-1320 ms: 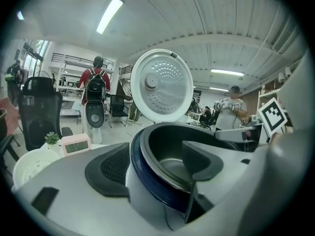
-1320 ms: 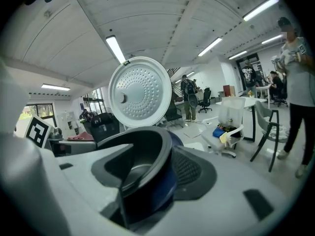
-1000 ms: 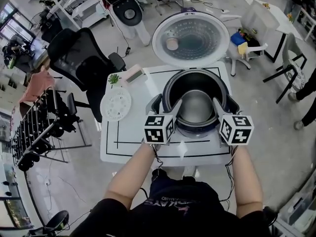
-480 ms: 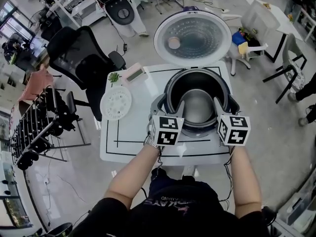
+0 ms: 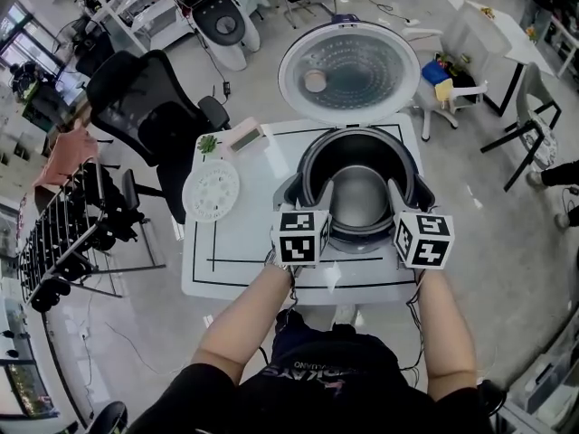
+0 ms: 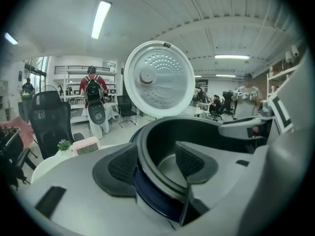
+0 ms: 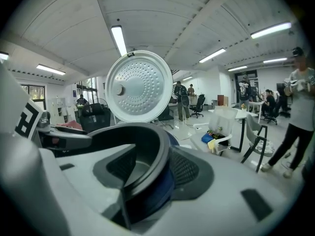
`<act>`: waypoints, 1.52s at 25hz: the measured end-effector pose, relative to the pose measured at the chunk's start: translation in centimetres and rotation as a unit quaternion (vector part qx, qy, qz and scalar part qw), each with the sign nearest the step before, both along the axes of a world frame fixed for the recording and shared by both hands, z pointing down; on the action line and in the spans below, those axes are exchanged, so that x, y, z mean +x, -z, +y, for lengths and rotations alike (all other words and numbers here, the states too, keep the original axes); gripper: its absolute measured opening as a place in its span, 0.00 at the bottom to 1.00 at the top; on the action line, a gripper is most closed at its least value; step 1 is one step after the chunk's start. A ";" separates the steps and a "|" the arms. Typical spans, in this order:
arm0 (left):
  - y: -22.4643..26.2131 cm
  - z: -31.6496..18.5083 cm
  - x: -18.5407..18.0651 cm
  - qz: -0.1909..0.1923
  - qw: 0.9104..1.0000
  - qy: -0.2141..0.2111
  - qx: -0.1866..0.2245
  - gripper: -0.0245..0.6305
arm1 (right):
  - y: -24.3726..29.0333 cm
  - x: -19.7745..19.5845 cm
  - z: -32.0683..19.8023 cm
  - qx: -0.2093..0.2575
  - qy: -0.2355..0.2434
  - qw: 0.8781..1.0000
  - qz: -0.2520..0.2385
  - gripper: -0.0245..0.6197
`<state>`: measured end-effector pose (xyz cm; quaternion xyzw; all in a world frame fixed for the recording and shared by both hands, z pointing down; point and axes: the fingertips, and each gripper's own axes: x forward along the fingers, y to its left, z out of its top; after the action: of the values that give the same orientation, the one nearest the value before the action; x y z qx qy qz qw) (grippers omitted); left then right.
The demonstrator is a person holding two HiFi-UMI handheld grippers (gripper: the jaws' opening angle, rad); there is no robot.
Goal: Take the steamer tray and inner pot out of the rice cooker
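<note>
The rice cooker point(image 5: 288, 188) stands on the white table point(image 5: 235, 251) with its round lid point(image 5: 349, 70) tipped up behind it. The dark inner pot point(image 5: 360, 197) sits inside the cooker. A white perforated steamer tray point(image 5: 211, 191) lies flat on the table to the left. My left gripper point(image 5: 318, 197) straddles the pot's near-left rim point(image 6: 162, 132), one pad outside and one inside. Its jaws have just been closing, and a gap still shows beside the inner pad. My right gripper point(image 5: 398, 197) straddles the near-right rim point(image 7: 147, 136) in the same way, jaws wide.
A small potted plant point(image 5: 208, 143) and a pale box point(image 5: 242, 136) sit at the table's far-left corner. A black office chair point(image 5: 149, 98) stands left of the table, a white chair point(image 5: 452, 80) at the far right. A person point(image 7: 298, 97) stands off to the right.
The left gripper's jaws have drawn closer together around the pot's rim. Both hands stay where they were at the cooker's front.
</note>
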<state>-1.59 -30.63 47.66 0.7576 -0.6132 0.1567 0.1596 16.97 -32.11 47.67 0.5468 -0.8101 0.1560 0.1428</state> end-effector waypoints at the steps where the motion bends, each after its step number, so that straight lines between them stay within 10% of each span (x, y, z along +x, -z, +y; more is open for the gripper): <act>1: 0.1 0.0 0.0 0.000 1.000 0.004 0.002 0.41 | 0.1 0.0 0.0 -0.001 0.000 1.000 -0.007 0.37; 18: 6.9 2.2 -1.0 0.085 0.991 0.050 0.094 0.37 | 7.6 0.4 1.1 0.068 -0.023 0.990 -0.125 0.28; 38: 15.6 7.0 -7.6 0.078 0.969 0.140 0.190 0.22 | 15.7 -5.1 3.2 0.128 0.041 0.976 -0.171 0.19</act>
<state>-9.20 -23.62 32.08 0.6909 -0.7170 -0.0463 0.0807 11.91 -28.95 31.92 0.4925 -0.8572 0.1365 -0.0624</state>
